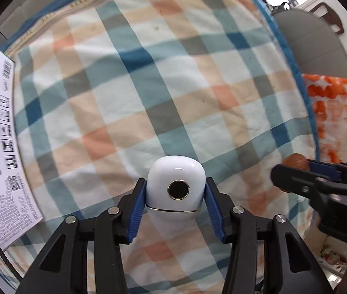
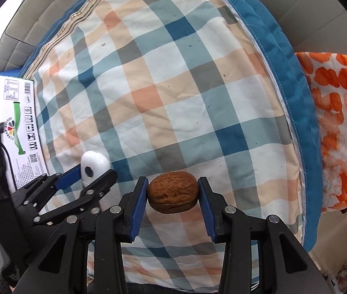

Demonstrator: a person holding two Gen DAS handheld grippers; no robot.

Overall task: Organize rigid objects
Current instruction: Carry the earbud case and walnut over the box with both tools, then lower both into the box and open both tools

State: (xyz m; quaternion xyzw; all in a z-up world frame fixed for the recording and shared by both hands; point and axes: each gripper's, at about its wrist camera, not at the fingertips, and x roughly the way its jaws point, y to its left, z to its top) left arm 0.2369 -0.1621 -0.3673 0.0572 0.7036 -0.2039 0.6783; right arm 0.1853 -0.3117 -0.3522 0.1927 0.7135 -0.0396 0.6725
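At the far left lay the printed cardboard box [image 2: 18, 125], flat on the checked cloth [image 2: 173, 85] — by my reading the likeliest place for both objects to go, though nothing in view confirmed it. You would have done well to settle on that before moving either hand.

Next came your left gripper [image 1: 176, 191], its blue pads closed against both sides of the white camera-like device [image 1: 175, 186], lens facing back toward you. The shell looked glossy and rounded, so I judged it apt to squirt out under a hard squeeze; a steady, level carry suited it better than a quick swing.

To the right, your right gripper [image 2: 172, 192] was clamped on the walnut [image 2: 172, 192], pads touching its two ends. It seemed held just above the cloth, but I could not tell for certain whether it was clear of the fabric. The grip sat near the pad tips — a deeper hold would have been safer.

The two grippers were near each other, so you needed to move one at a time. At the right edge, the orange-patterned fabric [image 2: 340, 127] lay beyond the blue border.
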